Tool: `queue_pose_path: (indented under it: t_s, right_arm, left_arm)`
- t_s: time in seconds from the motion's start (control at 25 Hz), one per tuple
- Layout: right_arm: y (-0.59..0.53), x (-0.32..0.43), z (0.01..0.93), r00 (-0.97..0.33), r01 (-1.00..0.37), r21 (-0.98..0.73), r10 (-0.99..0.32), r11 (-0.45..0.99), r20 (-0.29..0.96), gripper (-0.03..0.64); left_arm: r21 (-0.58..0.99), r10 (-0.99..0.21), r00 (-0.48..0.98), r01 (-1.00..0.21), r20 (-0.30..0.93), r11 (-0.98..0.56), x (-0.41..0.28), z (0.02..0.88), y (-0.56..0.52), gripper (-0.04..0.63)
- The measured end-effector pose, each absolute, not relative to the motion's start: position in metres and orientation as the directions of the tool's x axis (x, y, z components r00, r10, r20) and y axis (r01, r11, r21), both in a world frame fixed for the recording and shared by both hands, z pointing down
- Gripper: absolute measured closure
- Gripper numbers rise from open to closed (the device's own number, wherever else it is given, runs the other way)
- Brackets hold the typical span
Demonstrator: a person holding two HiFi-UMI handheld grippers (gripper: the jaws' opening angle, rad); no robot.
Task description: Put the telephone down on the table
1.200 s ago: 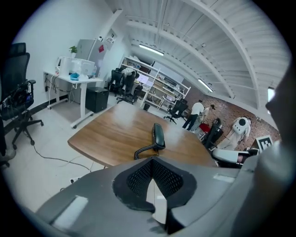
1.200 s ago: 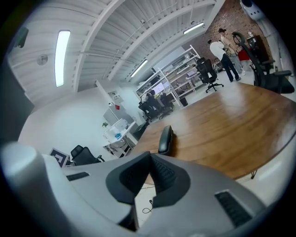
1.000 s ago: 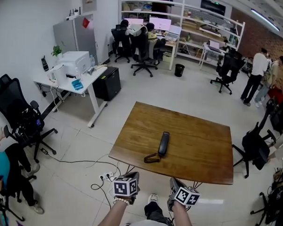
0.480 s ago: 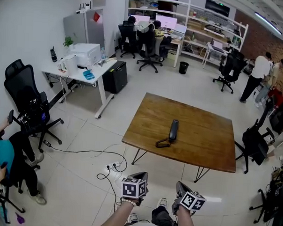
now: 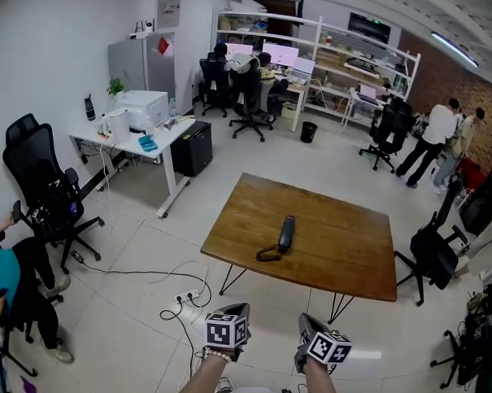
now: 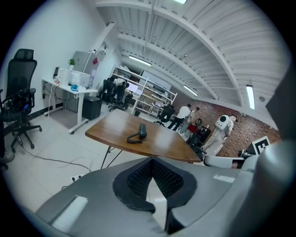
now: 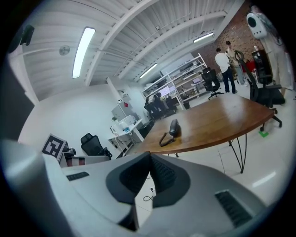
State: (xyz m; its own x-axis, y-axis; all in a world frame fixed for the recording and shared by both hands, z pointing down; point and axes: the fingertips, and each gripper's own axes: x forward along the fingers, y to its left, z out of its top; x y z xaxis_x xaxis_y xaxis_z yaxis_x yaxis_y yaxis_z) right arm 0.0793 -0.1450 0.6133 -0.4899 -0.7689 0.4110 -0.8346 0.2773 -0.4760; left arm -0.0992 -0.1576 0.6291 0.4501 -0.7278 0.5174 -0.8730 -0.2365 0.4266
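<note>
A black telephone handset (image 5: pixel 286 232) lies on the wooden table (image 5: pixel 341 245), its coiled cord (image 5: pixel 267 254) curled at its near end. Both grippers hang over the floor well short of the table's near edge, far from the handset. My left gripper (image 5: pixel 238 308) is shut with nothing in it; my right gripper (image 5: pixel 306 320) is shut and empty too. In the left gripper view the handset (image 6: pixel 142 130) rests on the table (image 6: pixel 166 144) beyond the closed left gripper (image 6: pixel 151 159). The right gripper view has the handset (image 7: pixel 174 127) past the closed right gripper (image 7: pixel 150 155).
A power strip with cables (image 5: pixel 185 297) lies on the floor left of the table legs. A white desk with a printer (image 5: pixel 140 114) and a black office chair (image 5: pixel 42 195) stand at the left. Another chair (image 5: pixel 431 253) is at the table's right. People stand and sit at the back.
Both grippers have drawn back from the table's near edge, and floor now shows between them and the table. The handset has not moved.
</note>
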Motion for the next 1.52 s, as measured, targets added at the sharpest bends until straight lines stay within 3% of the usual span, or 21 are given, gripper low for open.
queue_pose_path:
  t_s: [0.48, 1.52]
  right_arm:
    - [-0.113, 0.129, 0.613, -0.485, -0.829, -0.493, -0.777, 0.263, 0.402, 0.614]
    - [-0.112, 0.1, 0.616, -0.539, -0.803, -0.508, -0.744, 0.312, 0.394, 0.614]
  left_arm:
    - [0.424, -0.706, 0.472, -0.867, 0.528, -0.263, -0.035, 0.631, -0.126, 0.595]
    - [0.422, -0.729, 0.419, -0.885, 0.541, -0.196, -0.064, 0.633, -0.111, 0.595]
